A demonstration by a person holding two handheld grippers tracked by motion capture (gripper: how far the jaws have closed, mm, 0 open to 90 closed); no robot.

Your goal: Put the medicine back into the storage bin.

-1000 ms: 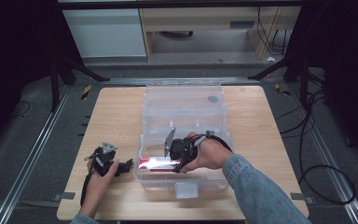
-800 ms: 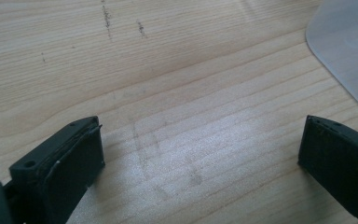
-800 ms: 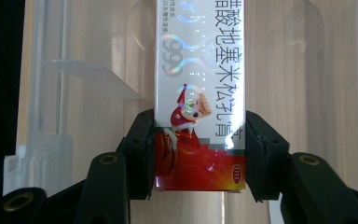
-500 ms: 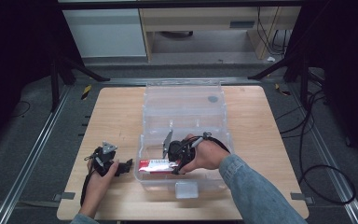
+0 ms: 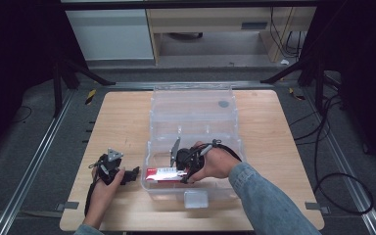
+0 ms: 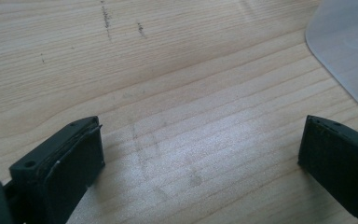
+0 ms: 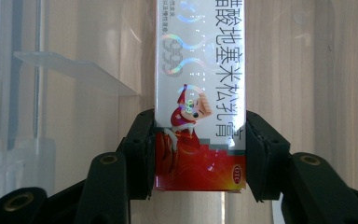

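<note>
- Right gripper [image 7: 200, 154]: jaws clenched on the red end of a small carton [image 7: 199, 93], one pad flat on each long side. The carton runs straight out along the jaw line, so the grip looks square and steady — probably chosen to carry or set the carton lengthwise.
- In the high view the carton [image 5: 162, 174] lies level inside the front part of the clear plastic box [image 5: 191, 110], low near the floor of that section. Whether it rests on the bottom or hangs just above it, I cannot tell.
- A clear divider [image 7: 72, 72] stands just beside the carton.
- Right hand [image 5: 214, 164] reaches over the box's front wall, a denim sleeve [image 5: 269, 205] behind it.
- Left gripper [image 6: 200, 158]: jaws released, spread wide, nothing between them, only bare wood of the counter [image 6: 168, 70] — judged idle.
- In the high view the left gripper [image 5: 133, 172] sits on the counter just outside the box's left wall, close but apart.
</note>
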